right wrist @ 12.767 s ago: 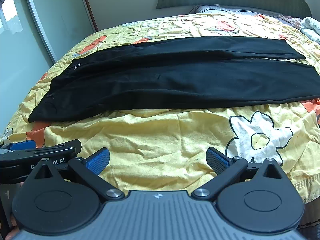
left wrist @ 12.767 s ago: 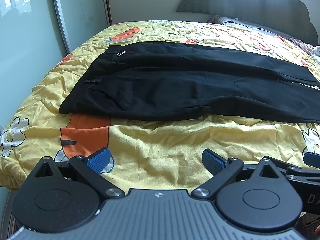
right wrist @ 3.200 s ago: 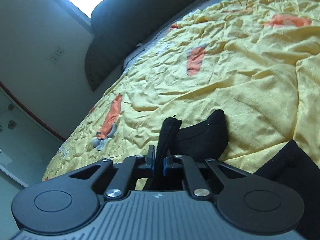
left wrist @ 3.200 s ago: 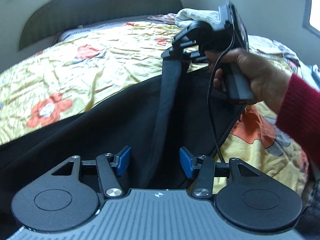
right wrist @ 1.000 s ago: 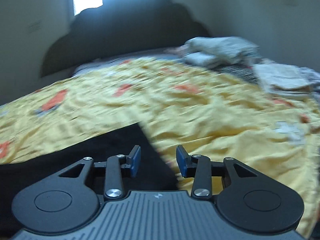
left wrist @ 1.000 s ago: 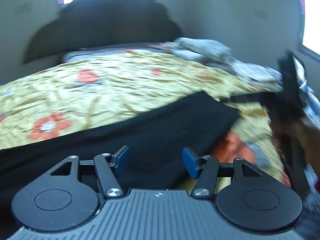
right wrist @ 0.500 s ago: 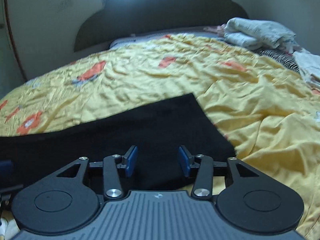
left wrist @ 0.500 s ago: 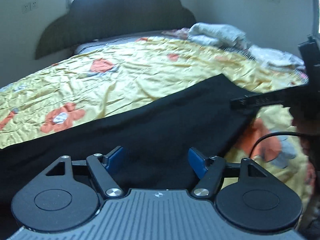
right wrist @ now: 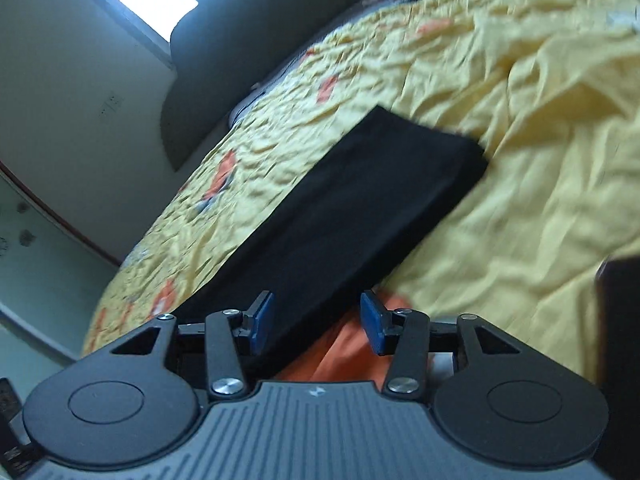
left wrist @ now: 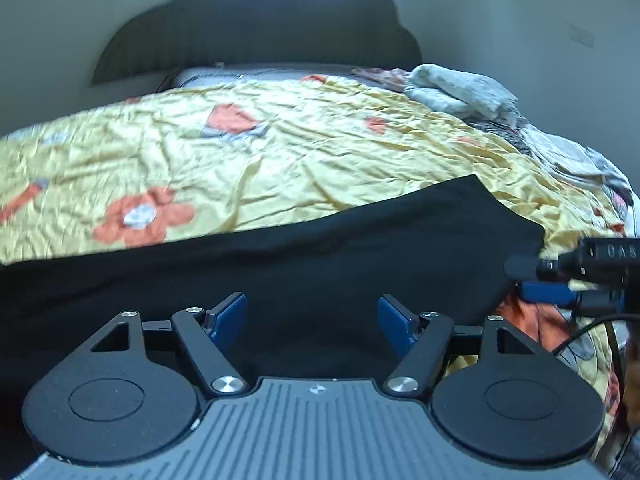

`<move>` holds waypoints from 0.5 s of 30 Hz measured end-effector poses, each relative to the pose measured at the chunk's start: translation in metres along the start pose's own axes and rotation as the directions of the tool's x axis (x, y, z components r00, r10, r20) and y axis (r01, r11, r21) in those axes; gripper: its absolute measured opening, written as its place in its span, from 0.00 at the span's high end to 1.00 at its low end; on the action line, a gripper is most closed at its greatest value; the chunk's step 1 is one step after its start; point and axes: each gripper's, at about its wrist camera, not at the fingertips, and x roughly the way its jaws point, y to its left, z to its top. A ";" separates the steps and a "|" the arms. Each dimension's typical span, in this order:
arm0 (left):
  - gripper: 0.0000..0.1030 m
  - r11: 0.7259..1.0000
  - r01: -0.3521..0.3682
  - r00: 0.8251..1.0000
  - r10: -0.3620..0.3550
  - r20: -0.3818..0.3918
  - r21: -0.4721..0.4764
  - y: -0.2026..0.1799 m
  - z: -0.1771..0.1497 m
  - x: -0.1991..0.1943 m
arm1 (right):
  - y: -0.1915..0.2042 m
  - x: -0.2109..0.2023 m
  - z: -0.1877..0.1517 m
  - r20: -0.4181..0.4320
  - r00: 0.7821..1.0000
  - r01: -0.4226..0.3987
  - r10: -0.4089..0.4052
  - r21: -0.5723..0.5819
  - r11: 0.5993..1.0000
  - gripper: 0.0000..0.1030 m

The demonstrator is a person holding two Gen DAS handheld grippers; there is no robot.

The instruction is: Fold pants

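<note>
The black pants (left wrist: 320,264) lie flat on the yellow flowered bedspread (left wrist: 280,160), one leg folded over the other, cuffs towards the right. My left gripper (left wrist: 312,320) is open and empty just above the pants. My right gripper (right wrist: 316,322) is open and empty over the near edge of the pants (right wrist: 352,204), close to the cuff end. The right gripper also shows at the right edge of the left wrist view (left wrist: 560,284).
A dark headboard (left wrist: 256,28) stands at the back. A pile of light folded laundry (left wrist: 460,88) lies at the far right of the bed. The wall with a window (right wrist: 132,0) is behind. A dark object (right wrist: 620,320) is at the right edge.
Both grippers let go of the pant leg, which now lies flat on the other leg. Both opened wider. The right gripper tilted and moved down to the near edge by the cuffs.
</note>
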 end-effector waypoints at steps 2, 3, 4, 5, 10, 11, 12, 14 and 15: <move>0.28 1.000 -0.003 1.000 0.003 -0.008 -0.002 0.001 -0.002 0.001 | 0.002 0.005 -0.004 -0.018 1.000 -0.015 0.015 0.011 1.000 0.55; 0.28 1.000 -0.006 1.000 0.006 -0.010 0.001 0.001 -0.002 0.001 | 0.002 0.007 -0.005 -0.017 1.000 -0.015 0.015 0.012 1.000 0.55; 0.28 1.000 -0.008 1.000 0.008 -0.009 0.005 0.001 -0.003 0.001 | 0.002 0.008 -0.005 -0.011 1.000 -0.014 0.014 0.016 1.000 0.56; 0.27 1.000 -0.009 1.000 0.009 -0.009 0.009 0.000 -0.003 0.001 | 0.000 0.009 -0.005 0.001 1.000 -0.018 0.018 0.028 0.999 0.56; 0.27 1.000 -0.005 1.000 0.005 -0.016 0.012 -0.003 -0.003 0.003 | -0.012 0.016 0.003 0.102 0.995 -0.016 0.006 0.098 0.995 0.56; 0.27 1.000 -0.006 1.000 0.006 -0.017 0.015 -0.003 -0.003 0.003 | -0.016 0.017 0.005 0.128 0.992 -0.015 -0.002 0.133 0.991 0.56; 0.27 1.000 -0.007 1.000 0.008 -0.017 0.017 -0.004 -0.003 0.003 | -0.019 0.017 0.008 0.148 0.989 -0.018 -0.006 0.162 0.987 0.56; 0.27 1.000 -0.009 1.000 0.009 -0.020 0.015 -0.004 -0.003 0.005 | -0.025 0.020 0.014 0.188 0.982 -0.016 -0.016 0.168 0.986 0.56; 0.27 1.000 -0.007 1.000 0.008 -0.023 0.014 -0.004 -0.003 0.006 | -0.027 0.022 0.016 0.207 0.978 -0.003 -0.035 0.182 0.983 0.56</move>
